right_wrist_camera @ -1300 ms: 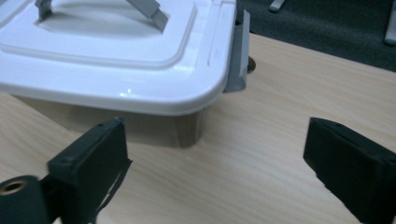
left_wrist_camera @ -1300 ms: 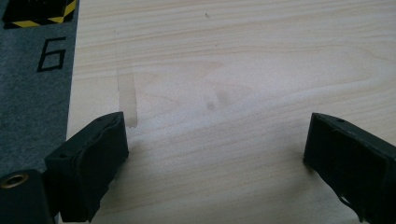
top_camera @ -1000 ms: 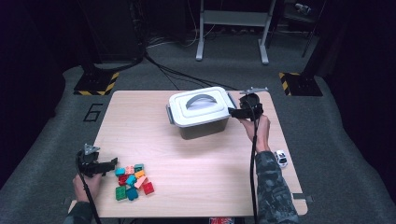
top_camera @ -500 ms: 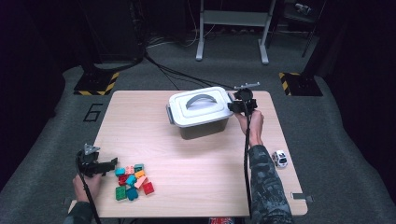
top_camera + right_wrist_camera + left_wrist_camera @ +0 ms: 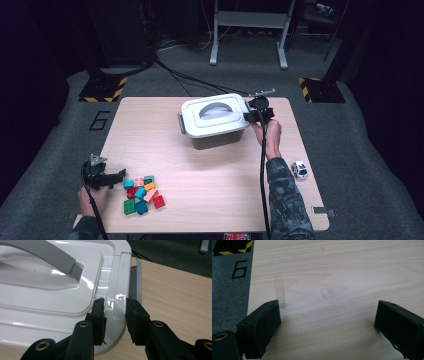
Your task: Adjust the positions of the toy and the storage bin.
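Wooden table (image 5: 210,175) carries a white box (image 5: 216,120) at the far middle. Right gripper (image 5: 114,305) pinches its lid edge; next comes lifting the lid, probably. Left gripper (image 5: 327,315) rests spread wide beside small blocks (image 5: 141,193) near left.

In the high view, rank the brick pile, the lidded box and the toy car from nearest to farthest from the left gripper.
From the left gripper:
1. Brick pile, just beside it, near edge.
2. Lidded box, far centre.
3. Toy car, right edge.
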`<action>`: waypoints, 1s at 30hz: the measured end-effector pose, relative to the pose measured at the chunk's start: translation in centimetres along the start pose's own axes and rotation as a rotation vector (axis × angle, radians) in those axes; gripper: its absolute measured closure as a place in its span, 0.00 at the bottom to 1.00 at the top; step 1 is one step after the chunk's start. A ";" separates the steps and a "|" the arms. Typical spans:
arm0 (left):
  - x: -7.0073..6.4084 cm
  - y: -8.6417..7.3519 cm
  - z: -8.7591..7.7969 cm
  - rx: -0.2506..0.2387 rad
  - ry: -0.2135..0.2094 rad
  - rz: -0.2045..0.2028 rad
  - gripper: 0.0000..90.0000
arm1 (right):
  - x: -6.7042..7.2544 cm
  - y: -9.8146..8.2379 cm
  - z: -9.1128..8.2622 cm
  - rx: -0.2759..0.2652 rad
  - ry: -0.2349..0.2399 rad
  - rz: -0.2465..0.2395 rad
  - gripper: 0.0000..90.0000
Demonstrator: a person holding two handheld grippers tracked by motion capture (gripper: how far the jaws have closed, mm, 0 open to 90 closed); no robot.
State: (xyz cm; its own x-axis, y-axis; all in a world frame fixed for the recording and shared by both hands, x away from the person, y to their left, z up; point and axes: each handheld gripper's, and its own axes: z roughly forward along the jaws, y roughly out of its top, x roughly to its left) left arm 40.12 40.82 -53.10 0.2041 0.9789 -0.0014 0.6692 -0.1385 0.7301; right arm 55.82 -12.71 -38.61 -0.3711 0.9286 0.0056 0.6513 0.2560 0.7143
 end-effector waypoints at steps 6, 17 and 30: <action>0.0 0.0 0.0 0.000 0.002 0.001 0.07 | 0.9 -0.4 -0.6 0.008 0.023 0.012 0.83; 0.0 0.0 0.0 0.000 0.001 0.003 0.07 | -0.2 -0.2 -0.8 -0.083 -0.016 0.026 0.76; 0.0 0.0 0.0 0.000 -0.001 0.002 0.07 | -2.6 0.2 1.3 -0.028 -0.044 0.078 0.81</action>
State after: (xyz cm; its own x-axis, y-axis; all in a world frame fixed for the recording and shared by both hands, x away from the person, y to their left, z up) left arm 40.12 40.81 -53.09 0.2064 0.9785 -0.0002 0.6687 -0.1409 0.7300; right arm 57.79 -14.73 -39.34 -0.2899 0.9565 0.0321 0.6580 0.1749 0.7324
